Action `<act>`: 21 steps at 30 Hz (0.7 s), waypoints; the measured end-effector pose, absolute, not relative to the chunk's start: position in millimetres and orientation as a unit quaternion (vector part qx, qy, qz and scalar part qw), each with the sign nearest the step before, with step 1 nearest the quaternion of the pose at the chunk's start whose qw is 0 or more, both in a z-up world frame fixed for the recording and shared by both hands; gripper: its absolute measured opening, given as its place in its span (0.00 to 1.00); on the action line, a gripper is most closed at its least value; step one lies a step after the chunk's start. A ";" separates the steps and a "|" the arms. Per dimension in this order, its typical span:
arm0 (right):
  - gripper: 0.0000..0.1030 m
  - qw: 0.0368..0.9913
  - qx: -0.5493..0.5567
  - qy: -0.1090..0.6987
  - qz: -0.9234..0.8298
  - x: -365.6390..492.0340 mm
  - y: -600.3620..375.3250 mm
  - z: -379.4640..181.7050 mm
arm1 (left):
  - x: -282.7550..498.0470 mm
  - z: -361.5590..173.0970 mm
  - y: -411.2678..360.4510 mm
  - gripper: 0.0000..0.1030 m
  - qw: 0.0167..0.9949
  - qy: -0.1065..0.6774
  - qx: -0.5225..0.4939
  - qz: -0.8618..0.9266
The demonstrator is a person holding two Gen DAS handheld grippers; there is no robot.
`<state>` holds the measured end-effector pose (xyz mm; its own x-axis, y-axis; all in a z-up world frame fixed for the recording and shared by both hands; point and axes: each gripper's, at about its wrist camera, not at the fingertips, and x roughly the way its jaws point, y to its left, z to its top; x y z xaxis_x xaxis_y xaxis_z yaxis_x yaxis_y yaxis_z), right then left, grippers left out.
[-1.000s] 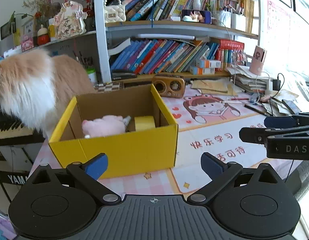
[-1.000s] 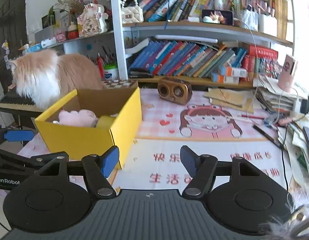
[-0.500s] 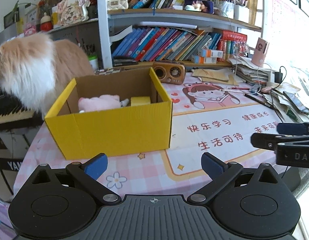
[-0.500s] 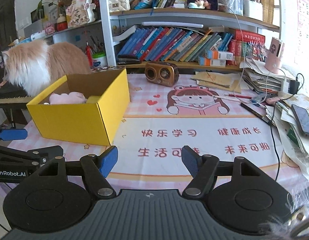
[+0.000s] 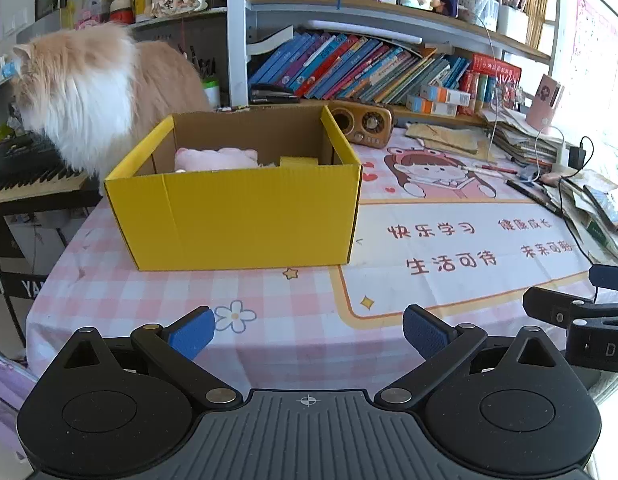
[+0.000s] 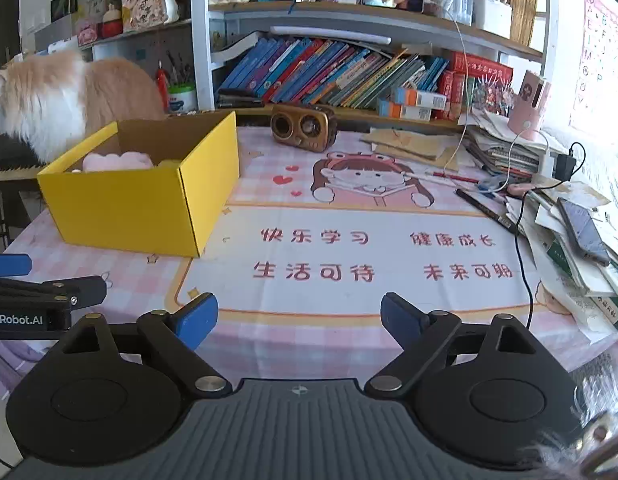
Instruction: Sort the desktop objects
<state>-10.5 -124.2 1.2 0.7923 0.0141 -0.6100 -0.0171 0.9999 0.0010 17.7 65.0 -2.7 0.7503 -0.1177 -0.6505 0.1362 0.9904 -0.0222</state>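
A: Where do the sorted things sit?

B: In the yellow box [image 5: 245, 216] on the desk [image 5: 149, 300], near its left end. A pink plush [image 5: 217, 159] lies inside, only its top showing above the front wall. Beside it is a yellow block [image 5: 299, 161]; I cannot tell what it is, the wall hides most of it.

A: And the fingers?

B: The left gripper [image 5: 307, 334] has its fingers wide apart with nothing between them, over the checked cloth near the desk's front edge. The right gripper [image 6: 299, 320] is opening, also with nothing between its fingers, over the printed mat [image 6: 369, 256].

A: Anything else half seen?

B: A cat [image 5: 89, 96] stands behind the box, its legs hidden by the box, its face turned away. A speaker [image 6: 303, 126] sits below the bookshelf [image 6: 349, 68]. At the right, papers [image 6: 581, 248] pile up and run off the frame; a phone [image 6: 583, 232] lies on them, and a black cable [image 6: 523, 264] crosses the mat. Each gripper shows at the edge of the other's view, cut off.
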 end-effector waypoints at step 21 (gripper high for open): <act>0.93 0.942 0.018 0.335 -0.006 -17.7 -132.6 -4.2 | 12.3 -8.4 56.2 0.99 0.929 0.360 0.015 -0.081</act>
